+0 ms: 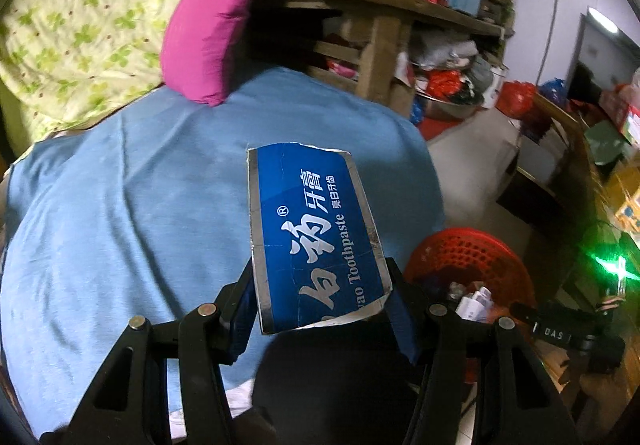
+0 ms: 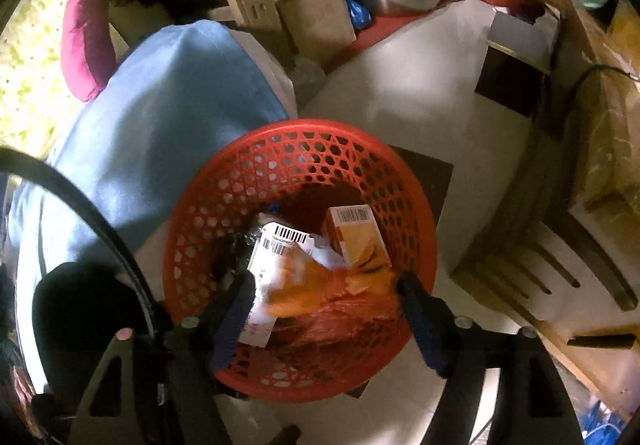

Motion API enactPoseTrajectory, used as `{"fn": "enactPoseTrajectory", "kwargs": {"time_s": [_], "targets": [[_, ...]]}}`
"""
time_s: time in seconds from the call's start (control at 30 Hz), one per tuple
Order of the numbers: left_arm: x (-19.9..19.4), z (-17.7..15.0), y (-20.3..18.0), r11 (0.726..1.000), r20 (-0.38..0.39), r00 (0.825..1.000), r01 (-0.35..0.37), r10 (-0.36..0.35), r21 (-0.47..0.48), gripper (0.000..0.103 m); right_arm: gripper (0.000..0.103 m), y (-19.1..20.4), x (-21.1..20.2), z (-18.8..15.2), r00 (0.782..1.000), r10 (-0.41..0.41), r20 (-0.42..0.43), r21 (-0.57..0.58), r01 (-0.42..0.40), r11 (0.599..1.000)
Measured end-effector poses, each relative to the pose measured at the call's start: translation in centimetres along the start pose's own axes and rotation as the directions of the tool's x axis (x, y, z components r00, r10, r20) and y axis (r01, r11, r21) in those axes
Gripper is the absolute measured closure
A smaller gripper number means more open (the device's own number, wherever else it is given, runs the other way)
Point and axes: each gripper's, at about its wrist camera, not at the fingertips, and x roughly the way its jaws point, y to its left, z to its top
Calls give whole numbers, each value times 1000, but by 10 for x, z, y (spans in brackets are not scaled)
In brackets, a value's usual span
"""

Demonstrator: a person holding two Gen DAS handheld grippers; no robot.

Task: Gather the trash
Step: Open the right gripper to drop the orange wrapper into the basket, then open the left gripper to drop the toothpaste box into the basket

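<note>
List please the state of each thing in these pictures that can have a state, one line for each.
left gripper: shut on the toothpaste box.
toothpaste box: flattened, torn at its end, held above the blue sheet.
right gripper: open, nothing gripped, above the basket.
red basket: upright on the floor, partly filled with cartons and wrappers.
orange carton: lying inside the basket.

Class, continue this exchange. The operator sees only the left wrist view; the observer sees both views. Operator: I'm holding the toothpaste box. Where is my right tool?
Observer: The right tool hangs directly above the red basket, pointing down into it.
Operator: Is it gripping anything?
Observer: No, it is open, with nothing pressed between its pads.
Operator: What is already in the basket?
Observer: An orange box with a barcode leans beside a white packet with barcode labels.
</note>
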Motion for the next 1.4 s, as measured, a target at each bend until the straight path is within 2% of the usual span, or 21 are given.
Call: {"fn": "enactPoseTrajectory", "kwargs": {"time_s": [0.23, 0.43, 0.67, 1.1, 1.17, 1.23, 1.4], "targets": [[17, 3, -31, 997, -45, 997, 59, -56, 52, 43, 24, 3, -29, 10, 996, 2, 91, -3, -2, 1000], [36, -3, -69, 986, -110, 988, 124, -112, 108, 43, 24, 8, -52, 13, 985, 4, 171, -17, -1, 1000], [49, -7, -104, 971, -153, 978, 170, -144, 169, 43, 24, -12, -72, 16, 973, -6, 231, 23, 1, 1000], [82, -11, -140, 952, -236, 957, 220, -168, 213, 43, 24, -43, -65, 14, 976, -21, 217, 83, 3, 997], [87, -9, -142, 952, -246, 953, 227, -175, 204, 40, 24, -45, -65, 13, 976, -21, 215, 88, 2, 996], [93, -8, -146, 951, -266, 947, 238, -181, 199, 31, 24, -46, -65, 12, 976, -20, 217, 91, 1, 996], [96, -7, -149, 949, -286, 944, 229, -163, 215, 29, 24, -45, -67, 11, 975, -21, 221, 90, 2, 996]]}}
